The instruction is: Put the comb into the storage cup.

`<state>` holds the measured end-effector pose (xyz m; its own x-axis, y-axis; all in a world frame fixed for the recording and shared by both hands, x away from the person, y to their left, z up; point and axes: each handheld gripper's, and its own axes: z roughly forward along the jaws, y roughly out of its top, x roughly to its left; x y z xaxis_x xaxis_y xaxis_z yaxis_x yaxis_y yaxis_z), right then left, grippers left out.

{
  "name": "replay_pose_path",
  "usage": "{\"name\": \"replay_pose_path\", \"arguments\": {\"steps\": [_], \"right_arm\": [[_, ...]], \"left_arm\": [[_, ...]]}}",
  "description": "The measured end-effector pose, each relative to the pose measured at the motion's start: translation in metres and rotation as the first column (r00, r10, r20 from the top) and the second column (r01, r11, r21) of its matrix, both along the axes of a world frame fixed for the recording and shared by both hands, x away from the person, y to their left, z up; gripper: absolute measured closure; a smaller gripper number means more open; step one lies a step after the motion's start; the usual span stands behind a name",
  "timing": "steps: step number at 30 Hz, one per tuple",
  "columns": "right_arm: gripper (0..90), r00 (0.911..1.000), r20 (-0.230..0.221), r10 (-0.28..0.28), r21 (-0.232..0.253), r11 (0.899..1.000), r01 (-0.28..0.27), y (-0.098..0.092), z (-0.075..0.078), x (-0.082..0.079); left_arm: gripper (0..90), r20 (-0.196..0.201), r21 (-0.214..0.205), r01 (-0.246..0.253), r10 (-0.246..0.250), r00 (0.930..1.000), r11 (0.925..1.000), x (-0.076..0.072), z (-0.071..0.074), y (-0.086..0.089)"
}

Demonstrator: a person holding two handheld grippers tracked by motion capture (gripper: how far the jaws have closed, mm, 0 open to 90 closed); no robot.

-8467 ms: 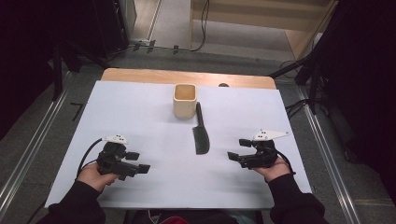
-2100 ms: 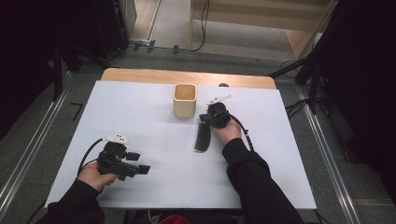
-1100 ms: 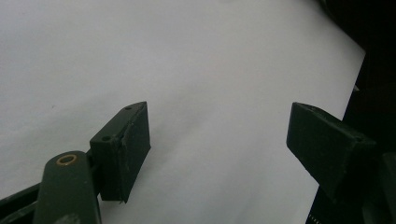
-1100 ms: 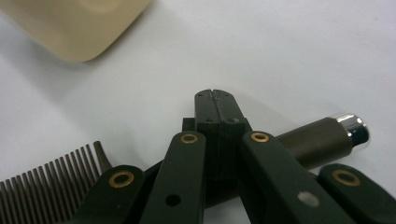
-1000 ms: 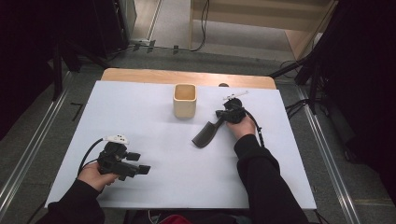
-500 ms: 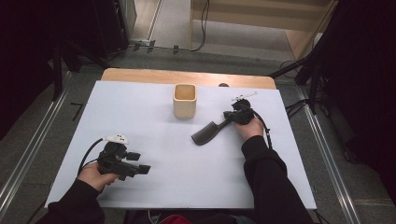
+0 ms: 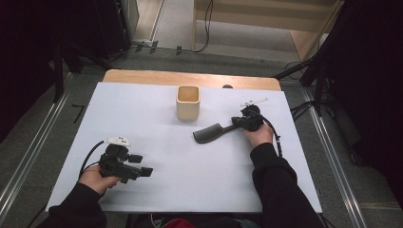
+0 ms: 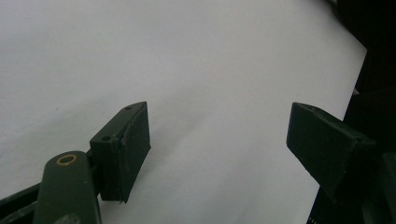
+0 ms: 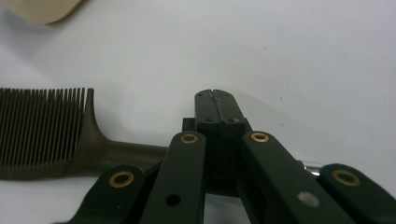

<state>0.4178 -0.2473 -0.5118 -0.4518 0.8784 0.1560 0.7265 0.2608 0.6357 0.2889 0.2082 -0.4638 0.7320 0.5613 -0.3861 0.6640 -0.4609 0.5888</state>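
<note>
- One black comb (image 7: pixel 211 133), one tan square cup (image 7: pixel 187 102) and two hand-held grippers were on the white bench (image 7: pixel 142 114) in the high view.
- The comb lay right of centre, below and just right of the cup and apart from it; its long axis ran from lower left to upper right, toothed head toward the left of the frame and handle toward the right.
- The right gripper (image 7: pixel 239 124), in the hand at centre right of the high view, was clamped on the comb's handle end.
- The right gripper view showed what the high view did not: the jaws pressed together at frame centre, the handle (image 9: pixel 130 156) passing under them from the left, fine teeth (image 9: pixel 39 126) standing up at the left edge, and a corner of the cup at upper left.
- The left gripper (image 7: pixel 142 171) sat in a hand at lower left of the high view, well apart from the comb.
- The left gripper view showed its jaws spread wide over bare white bench, holding nothing.
</note>
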Motion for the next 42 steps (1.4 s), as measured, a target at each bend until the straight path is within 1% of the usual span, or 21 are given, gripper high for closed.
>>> {"name": "replay_pose_path", "arguments": {"steps": [2, 6, 12, 13, 14, 15, 18, 20, 25, 32, 34, 36, 38, 39, 42], "right_arm": [[87.6, 0.9999, 0.012, 0.004, -0.008, 1.000, -0.004, 0.000, 0.000, -0.004], [87.7, 0.9999, 0.013, -0.002, 0.009, 1.000, 0.002, 0.000, -0.002, -0.012], [87.7, 0.9996, 0.020, 0.018, 0.005, 1.000, -0.018, 0.003, -0.002, -0.024], [87.6, 0.9998, 0.010, 0.018, 0.003, 1.000, -0.018, 0.004, -0.001, -0.026], [87.6, 0.9995, 0.013, 0.029, 0.001, 1.000, -0.029, 0.004, -0.001, -0.028], [87.6, 0.9995, 0.013, 0.028, -0.007, 1.000, -0.028, 0.004, 0.000, -0.029], [87.6, 0.9995, 0.005, 0.032, -0.009, 0.999, -0.032, 0.005, 0.000, -0.033], [87.6, 0.9992, 0.000, 0.039, -0.015, 0.999, -0.039, 0.005, 0.001, -0.038], [87.6, 0.9980, -0.018, 0.061, -0.030, 0.998, -0.062, 0.005, 0.003, -0.046], [87.7, 0.9964, -0.039, 0.076, -0.025, 0.997, -0.077, 0.006, 0.004, -0.058], [87.6, 0.9948, -0.050, 0.088, -0.026, 0.996, -0.089, 0.006, 0.005, -0.061], [87.6, 0.9931, -0.050, 0.106, -0.038, 0.993, -0.108, 0.007, 0.006, -0.064], [87.6, 0.9924, -0.059, 0.108, -0.032, 0.993, -0.110, 0.008, 0.007, -0.067], [87.6, 0.9916, -0.055, 0.117, -0.032, 0.992, -0.119, 0.009, 0.006, -0.068], [87.6, 0.9914, -0.054, 0.120, -0.023, 0.992, -0.121, 0.010, 0.005, -0.072]], "left_arm": [[22.1, 0.000, 0.000, 0.000, 0.000, 1.0000, 1.0000, 0.000, 0.000, 0.000], [22.1, -0.001, 0.002, 0.000, 0.000, 1.0000, 1.0000, 0.000, 0.000, 0.000], [22.1, -0.001, 0.001, 0.000, 0.000, 1.0000, 1.0000, 0.000, 0.000, 0.000], [22.1, -0.001, 0.002, 0.001, -0.001, 1.0000, 1.0000, 0.000, 0.000, 0.000], [22.1, -0.001, 0.001, 0.001, -0.001, 1.0000, 1.0000, 0.000, 0.000, -0.001], [22.1, -0.001, 0.001, 0.001, -0.001, 1.0000, 1.0000, 0.000, 0.000, 0.000], [22.1, 0.000, 0.001, 0.001, -0.001, 1.0000, 1.0000, 0.000, 0.000, 0.000], [22.1, -0.001, 0.001, 0.001, -0.001, 1.0000, 1.0000, 0.000, 0.000, 0.000], [22.1, 0.000, 0.001, 0.001, -0.001, 1.0000, 1.0000, 0.000, 0.000, -0.001], [22.1, 0.001, 0.000, 0.002, -0.002, 1.0000, 1.0000, 0.000, 0.000, -0.001], [22.1, 0.000, -0.001, 0.001, -0.001, 1.0000, 1.0000, 0.000, 0.000, -0.001], [22.1, 0.001, 0.002, 0.001, -0.001, 1.0000, 1.0000, 0.000, 0.000, -0.001], [22.1, 0.001, 0.002, 0.002, -0.002, 1.0000, 1.0000, 0.000, 0.000, -0.001], [22.1, 0.001, 0.002, 0.002, -0.002, 1.0000, 1.0000, 0.000, 0.000, -0.001], [22.1, 0.001, 0.003, 0.005, -0.005, 1.0000, 1.0000, 0.001, 0.000, -0.001]]}}
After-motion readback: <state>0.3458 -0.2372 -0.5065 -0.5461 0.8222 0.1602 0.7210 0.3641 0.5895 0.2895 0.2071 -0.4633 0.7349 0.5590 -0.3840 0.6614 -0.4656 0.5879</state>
